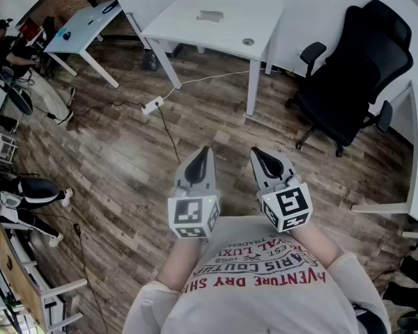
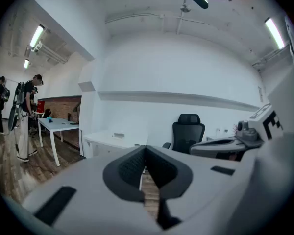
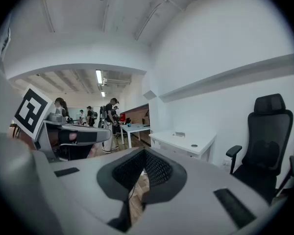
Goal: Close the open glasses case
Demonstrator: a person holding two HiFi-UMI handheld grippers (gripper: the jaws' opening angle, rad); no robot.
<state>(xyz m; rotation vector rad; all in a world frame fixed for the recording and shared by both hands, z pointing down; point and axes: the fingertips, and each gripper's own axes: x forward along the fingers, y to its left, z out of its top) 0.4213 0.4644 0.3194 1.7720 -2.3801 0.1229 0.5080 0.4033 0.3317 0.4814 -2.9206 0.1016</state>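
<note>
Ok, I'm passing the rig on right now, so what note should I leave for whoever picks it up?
Left gripper: jaws together with nothing between them, held in front of the chest above the wood floor.
Right gripper: the same, jaws together and empty.
Glasses case: not in any view. A small flat item lies on the white desk, too small to identify.
Done: nothing that shows.
Left: find the case, then close it.
</note>
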